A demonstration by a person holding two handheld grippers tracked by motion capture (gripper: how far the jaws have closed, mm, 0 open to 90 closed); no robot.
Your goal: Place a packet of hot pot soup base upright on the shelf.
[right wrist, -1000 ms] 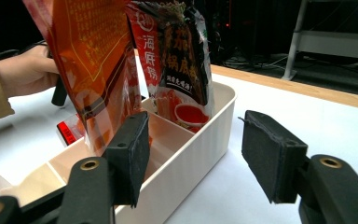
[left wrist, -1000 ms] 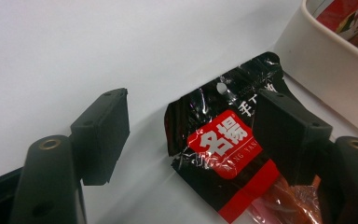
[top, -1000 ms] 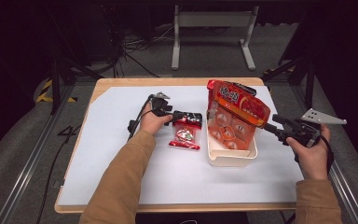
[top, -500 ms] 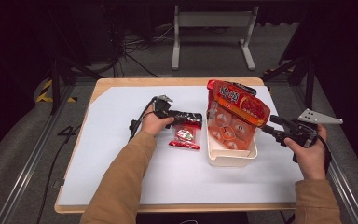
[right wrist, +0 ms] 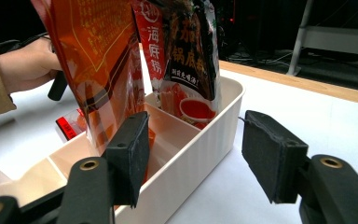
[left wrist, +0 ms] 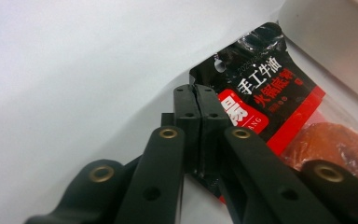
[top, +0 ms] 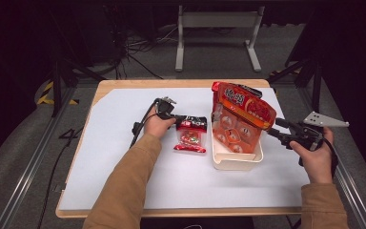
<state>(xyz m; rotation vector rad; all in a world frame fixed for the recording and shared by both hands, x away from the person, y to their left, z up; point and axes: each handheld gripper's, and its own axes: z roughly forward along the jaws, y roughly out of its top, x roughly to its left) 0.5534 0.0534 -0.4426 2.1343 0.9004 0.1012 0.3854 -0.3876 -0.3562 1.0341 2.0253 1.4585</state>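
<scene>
Here, the red-black packet (left wrist: pixel 265 93) reads "手工牛油火锅底料".

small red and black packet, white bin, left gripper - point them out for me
small red and black packet (top: pixel 190 138), high view, on its red middle.
white bin (right wrist: pixel 200 154), right gripper view, on its ribbed outer wall.
left gripper (left wrist: pixel 199 109), left gripper view, where the shut jaws meet.

Red-and-black sachet (top: pixel 190 137), white bin (top: pixel 236 160)

A small sachet (top: pixel 189 137) lies on the table (top: pixel 114 157) just left of the bin (top: pixel 236 160), in which two pouches (top: pixel 242 109) stand.
</scene>
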